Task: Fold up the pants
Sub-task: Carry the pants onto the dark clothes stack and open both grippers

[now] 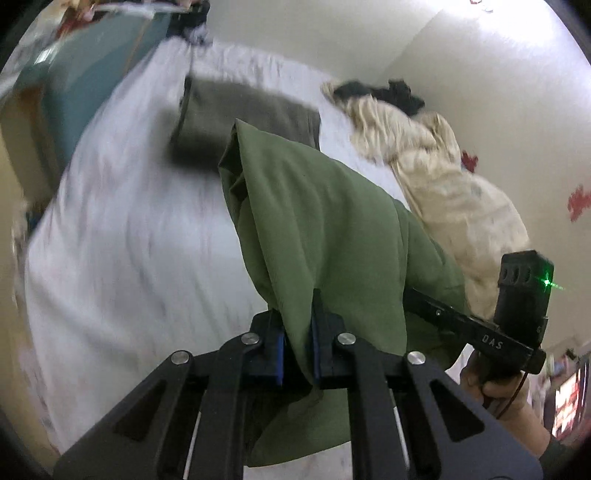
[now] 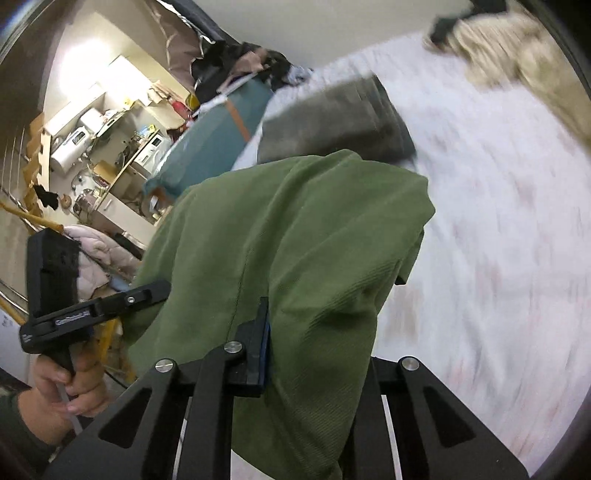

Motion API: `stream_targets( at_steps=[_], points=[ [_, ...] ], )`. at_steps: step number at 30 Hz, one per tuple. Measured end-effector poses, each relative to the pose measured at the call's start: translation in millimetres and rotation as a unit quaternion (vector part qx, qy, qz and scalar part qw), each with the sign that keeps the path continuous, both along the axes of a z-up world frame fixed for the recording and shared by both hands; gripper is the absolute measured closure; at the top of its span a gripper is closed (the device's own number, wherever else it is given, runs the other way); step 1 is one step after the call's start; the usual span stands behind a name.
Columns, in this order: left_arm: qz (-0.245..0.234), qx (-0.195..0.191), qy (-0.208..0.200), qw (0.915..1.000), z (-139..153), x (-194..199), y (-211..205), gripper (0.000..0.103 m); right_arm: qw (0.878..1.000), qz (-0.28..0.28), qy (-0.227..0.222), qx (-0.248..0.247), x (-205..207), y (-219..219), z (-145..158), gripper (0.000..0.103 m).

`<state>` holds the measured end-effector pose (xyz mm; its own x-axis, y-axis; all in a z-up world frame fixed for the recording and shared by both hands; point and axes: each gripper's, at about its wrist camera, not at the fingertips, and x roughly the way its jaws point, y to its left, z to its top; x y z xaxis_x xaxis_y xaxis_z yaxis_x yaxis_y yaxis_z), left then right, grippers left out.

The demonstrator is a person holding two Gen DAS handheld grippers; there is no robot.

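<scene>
Where fingers (image 1: pixel 297 334) pinch, ribbed green pants (image 2: pixel 295 229) bunch.

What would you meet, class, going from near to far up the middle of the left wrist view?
Left gripper shut on the green pants → folded dark grey garment on the white bed sheet → pale wall.
</scene>
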<state>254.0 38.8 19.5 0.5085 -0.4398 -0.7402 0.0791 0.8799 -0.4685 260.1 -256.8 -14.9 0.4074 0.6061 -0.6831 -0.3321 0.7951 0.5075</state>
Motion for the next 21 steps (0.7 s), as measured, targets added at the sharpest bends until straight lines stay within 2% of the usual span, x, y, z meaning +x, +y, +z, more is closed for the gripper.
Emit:
stream_targets(
  at_steps=[2, 4, 5, 8, 9, 11, 12, 13, 14, 15, 16, 17, 18, 19, 20, 21],
  points=[
    [0.015, -0.003, -0.001, 0.9999, 7, 58, 15, 0.095, 1.0, 0.005, -0.019, -0.012, 59, 16, 13, 0.087],
    [0.042, -0.027, 0.003, 0.9987, 8, 112, 30, 0.095, 0.999, 0.003, -0.029, -0.017, 108, 28, 22, 0.087],
    [0.047, -0.023, -0.005, 0.9986, 11, 132, 32, 0.095, 0.999, 0.005, -0.037, -0.025, 129, 35, 26, 0.087],
    [0.062, 0.009, -0.041, 0.9972, 15, 203, 44, 0.094, 0.993, 0.018, -0.083, -0.078, 199, 66, 39, 0.086],
    [0.064, 0.017, -0.047, 0.9967, 12, 221, 46, 0.094, 0.988, 0.021, -0.103, -0.11, 225, 79, 39, 0.085],
    [0.074, 0.044, -0.05, 0.995, -4, 256, 49, 0.092, 0.986, 0.016, -0.106, -0.13, 257, 90, 29, 0.083],
    [0.072, 0.084, -0.055, 0.9923, -16, 277, 46, 0.091, 0.985, 0.002, -0.099, -0.141, 277, 94, 19, 0.081],
    [0.075, 0.117, -0.058, 0.9886, -23, 285, 43, 0.085, 0.984, -0.01, -0.091, -0.152, 288, 96, 11, 0.078],
    [0.079, 0.159, -0.057, 0.9824, -34, 296, 41, 0.085, 0.98, -0.033, -0.077, -0.18, 300, 97, -7, 0.066],
    [0.088, 0.209, -0.056, 0.9724, -48, 305, 41, 0.085, 0.975, -0.044, -0.067, -0.206, 303, 96, -19, 0.053],
    [0.1, 0.238, -0.044, 0.9652, -60, 309, 42, 0.081, 0.968, -0.049, -0.059, -0.24, 307, 94, -33, 0.047],
    [0.103, 0.259, -0.031, 0.9599, -69, 312, 42, 0.075, 0.958, -0.061, -0.056, -0.275, 307, 91, -43, 0.033],
    [0.102, 0.305, -0.006, 0.9468, -83, 314, 40, 0.075, 0.944, -0.076, -0.068, -0.314, 308, 90, -48, 0.023],
    [0.085, 0.336, 0.01, 0.9379, -92, 315, 37, 0.075, 0.93, -0.087, -0.087, -0.346, 303, 88, -46, 0.023],
    [0.062, 0.356, 0.003, 0.9326, -94, 313, 34, 0.075, 0.913, -0.103, -0.108, -0.38, 299, 85, -43, 0.023],
    [0.071, 0.372, -0.019, 0.9254, -88, 307, 35, 0.075, 0.901, -0.116, -0.131, -0.397, 292, 79, -36, 0.023]
  ],
)
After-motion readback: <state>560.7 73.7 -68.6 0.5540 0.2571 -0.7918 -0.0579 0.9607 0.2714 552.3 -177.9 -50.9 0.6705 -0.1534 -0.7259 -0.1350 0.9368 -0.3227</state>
